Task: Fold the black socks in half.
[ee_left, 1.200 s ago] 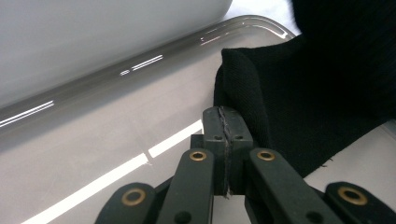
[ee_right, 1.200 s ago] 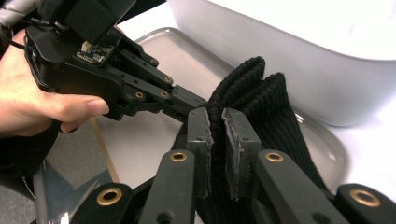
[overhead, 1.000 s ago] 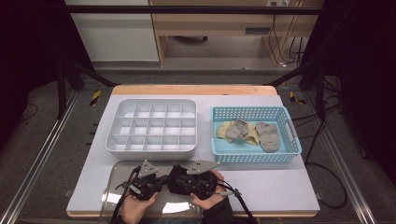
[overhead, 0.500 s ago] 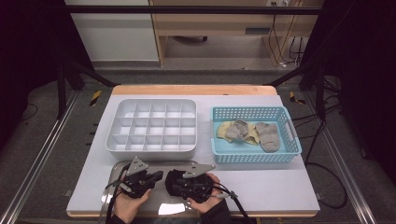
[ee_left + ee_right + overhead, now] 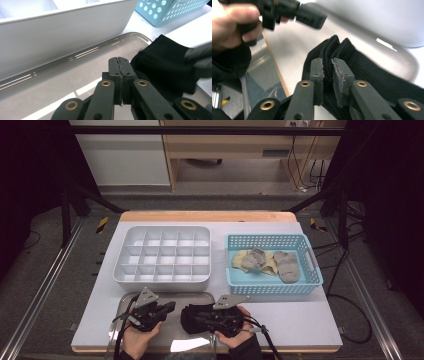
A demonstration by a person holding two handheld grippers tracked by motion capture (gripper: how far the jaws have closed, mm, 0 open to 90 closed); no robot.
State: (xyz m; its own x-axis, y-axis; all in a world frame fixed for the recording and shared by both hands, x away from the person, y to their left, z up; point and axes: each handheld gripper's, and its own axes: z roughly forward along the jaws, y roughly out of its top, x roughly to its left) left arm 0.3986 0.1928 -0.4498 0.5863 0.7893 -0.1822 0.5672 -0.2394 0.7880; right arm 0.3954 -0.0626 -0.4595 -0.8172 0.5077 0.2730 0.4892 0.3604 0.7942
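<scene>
Two tongs work over the tray [image 5: 127,301] at six o'clock: our right gripper [image 5: 327,72] pinches a fold of the black sock [image 5: 192,317], jaws having just closed further, our left gripper [image 5: 119,65] shut and empty, so next we likely carry the sock toward the organizer [image 5: 162,282] at twelve o'clock.

One white plastic divided organiser tray [image 5: 162,254] stands on the table, with twenty compartments in four rows of five. Just right of that tray sits one light blue perforated plastic basket [image 5: 272,286], holding three socks: two grey socks [image 5: 286,265] and one pale yellow sock [image 5: 241,259]. In front of the tray lies one shiny metal tray [image 5: 127,299], and on it one black ribbed knit sock [image 5: 192,316]. Two black handheld grippers [image 5: 165,308] hover there.
</scene>
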